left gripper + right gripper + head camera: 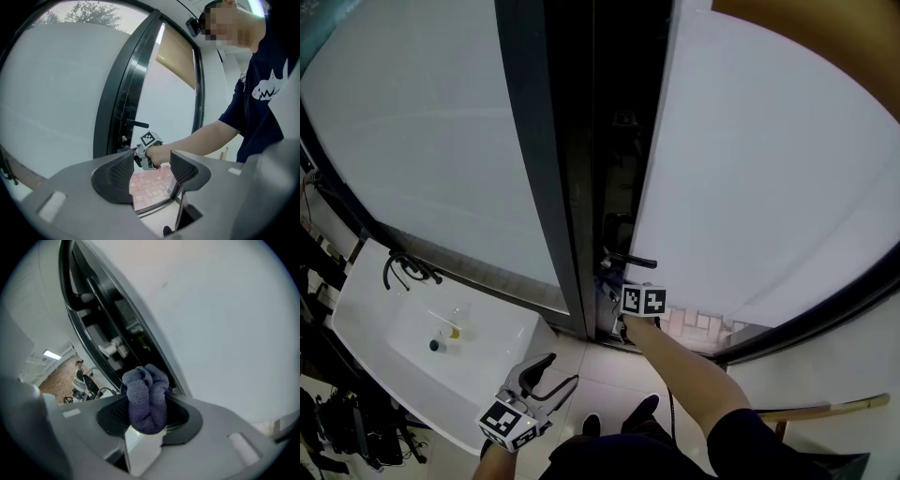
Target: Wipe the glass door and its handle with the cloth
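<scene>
Head view: two frosted panes stand either side of one dark upright frame (pixel 546 159). The pane on the right is the glass door (pixel 759 169), with a single black lever handle (pixel 630 261) on its left edge. Just below that handle, against the door's edge, is the right gripper (pixel 147 414). It is clenched on one bunched blue-purple cloth (pixel 145 390), which bulges out past both pads toward the dark edge strip, with the glass close on its right. The other pane (pixel 422 131) has nothing on it. The left gripper (pixel 151 171) is released, its two pads apart with nothing between them. It hangs low over the tiled floor (pixel 600 370), beside the corner of one white sink (pixel 487 361) and well apart from the door. The open floor lies between the sink and the door's bottom rail.
</scene>
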Tool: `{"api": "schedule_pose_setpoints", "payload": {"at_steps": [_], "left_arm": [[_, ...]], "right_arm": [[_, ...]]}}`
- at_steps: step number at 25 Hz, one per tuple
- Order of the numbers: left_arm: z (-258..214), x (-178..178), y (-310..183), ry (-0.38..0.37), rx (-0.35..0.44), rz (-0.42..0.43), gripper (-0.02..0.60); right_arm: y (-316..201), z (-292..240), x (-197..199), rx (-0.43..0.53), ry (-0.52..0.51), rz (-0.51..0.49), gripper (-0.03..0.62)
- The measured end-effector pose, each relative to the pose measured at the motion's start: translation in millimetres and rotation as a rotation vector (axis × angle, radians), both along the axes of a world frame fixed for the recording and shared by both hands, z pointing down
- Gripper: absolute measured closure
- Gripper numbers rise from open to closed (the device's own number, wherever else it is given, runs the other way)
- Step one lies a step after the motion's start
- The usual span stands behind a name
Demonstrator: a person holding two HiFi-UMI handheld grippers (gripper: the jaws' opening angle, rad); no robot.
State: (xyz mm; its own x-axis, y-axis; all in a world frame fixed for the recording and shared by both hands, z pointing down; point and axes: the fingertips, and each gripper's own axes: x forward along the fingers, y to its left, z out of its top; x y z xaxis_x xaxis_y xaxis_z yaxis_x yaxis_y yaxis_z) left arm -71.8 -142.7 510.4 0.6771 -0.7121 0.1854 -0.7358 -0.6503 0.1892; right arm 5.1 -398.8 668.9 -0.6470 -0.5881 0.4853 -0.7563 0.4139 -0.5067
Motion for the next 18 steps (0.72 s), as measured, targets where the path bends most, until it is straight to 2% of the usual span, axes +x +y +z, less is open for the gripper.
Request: {"api": "schedule_pose_setpoints", "payload": {"at_steps": [9,18], "left_arm": [[-3.2,-3.7,-4.1,0.014,0.014,-0.016,0.341],[-2.0,6.4,-15.9,0.026,0.011,0.003,0.341]], "right_arm": [[1.3,-51.5,2.5,0.130,-0.096,0.030,0.441],[-14.4,-40.7,-3.0,0.146,0.000,0.002,0.441]]}}
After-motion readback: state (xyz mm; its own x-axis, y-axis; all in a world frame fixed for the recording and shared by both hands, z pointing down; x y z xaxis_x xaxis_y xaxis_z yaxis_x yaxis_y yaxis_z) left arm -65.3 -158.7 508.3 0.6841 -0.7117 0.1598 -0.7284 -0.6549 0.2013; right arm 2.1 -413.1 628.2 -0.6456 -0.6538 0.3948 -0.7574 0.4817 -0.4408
